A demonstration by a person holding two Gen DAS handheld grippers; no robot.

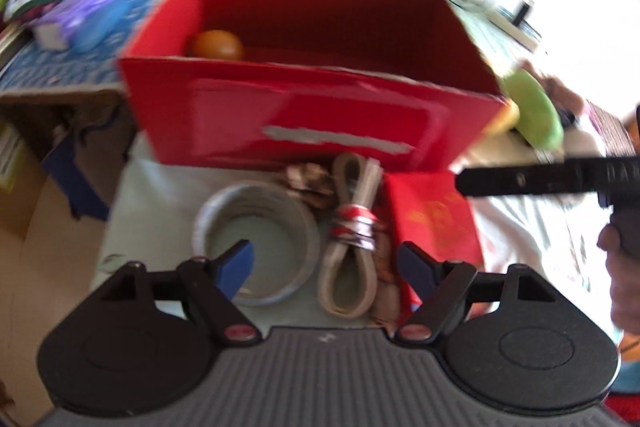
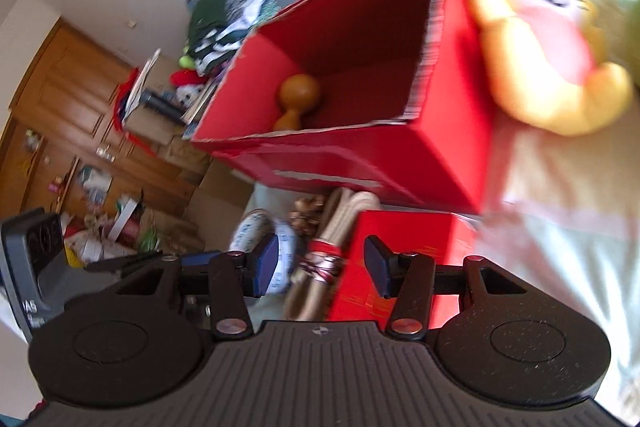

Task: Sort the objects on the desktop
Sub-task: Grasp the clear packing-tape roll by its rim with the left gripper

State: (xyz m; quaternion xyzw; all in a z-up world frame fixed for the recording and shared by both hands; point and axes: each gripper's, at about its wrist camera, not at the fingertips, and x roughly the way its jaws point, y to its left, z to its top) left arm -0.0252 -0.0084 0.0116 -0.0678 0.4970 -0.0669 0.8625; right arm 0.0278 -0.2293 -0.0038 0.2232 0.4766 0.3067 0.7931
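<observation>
- The items left to sort lie in a tight row on the pale cloth just in front of the red box [image 1: 304,115]: a tape roll [image 1: 256,247], a bundled rope [image 1: 354,227] tied with a red-and-silver band, a small brown crumpled thing [image 1: 310,183] and a flat red packet [image 1: 432,223].
- A wooden gourd [image 2: 298,99] already sits inside the box.
- The left gripper [image 1: 326,261] hangs over the rope with its jaws apart and nothing between the pads; one finger reaches over the tape roll, so closing here could catch the roll's rim with the rope.
- The right gripper [image 2: 322,261], also spread and empty, hovers over the rope and the red packet; the packet is flat and may slip from a pinch.
- Both tools crowd the same patch and could knock each other.
- The box's near wall stands close, so a low lift could bump it.
- A plush toy [image 2: 540,47] leans against the box's side.
</observation>
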